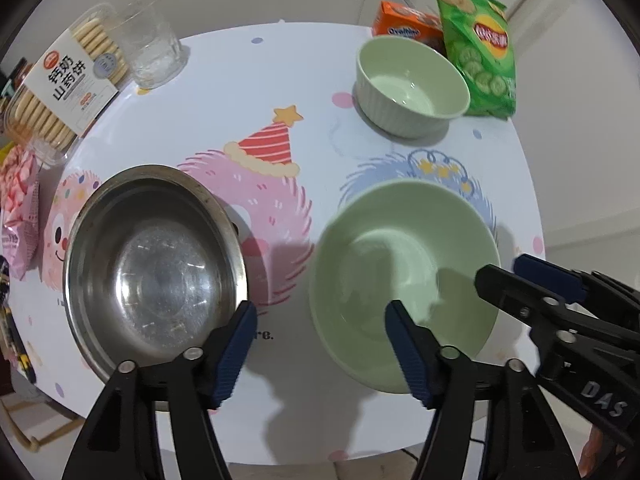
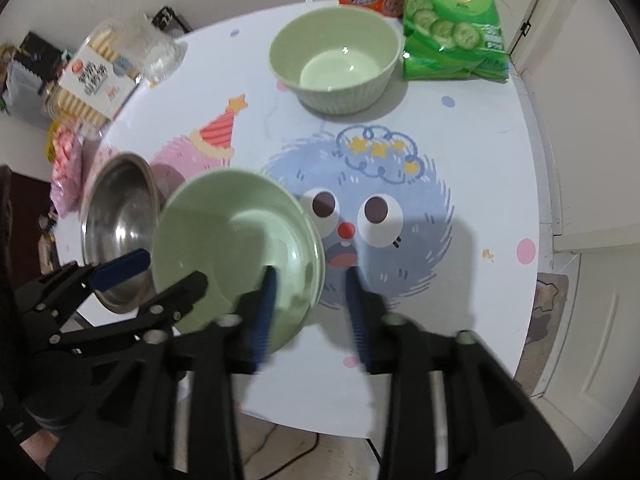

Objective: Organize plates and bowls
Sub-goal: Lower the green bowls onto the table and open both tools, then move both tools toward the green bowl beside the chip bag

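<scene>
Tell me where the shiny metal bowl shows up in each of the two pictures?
Left wrist view: the steel bowl sits lower left, beside the shallow green plate.
Right wrist view: the steel bowl is at the left edge, partly hidden behind that same plate.
Shared landmark: the green chip bag at the table's far side.
</scene>
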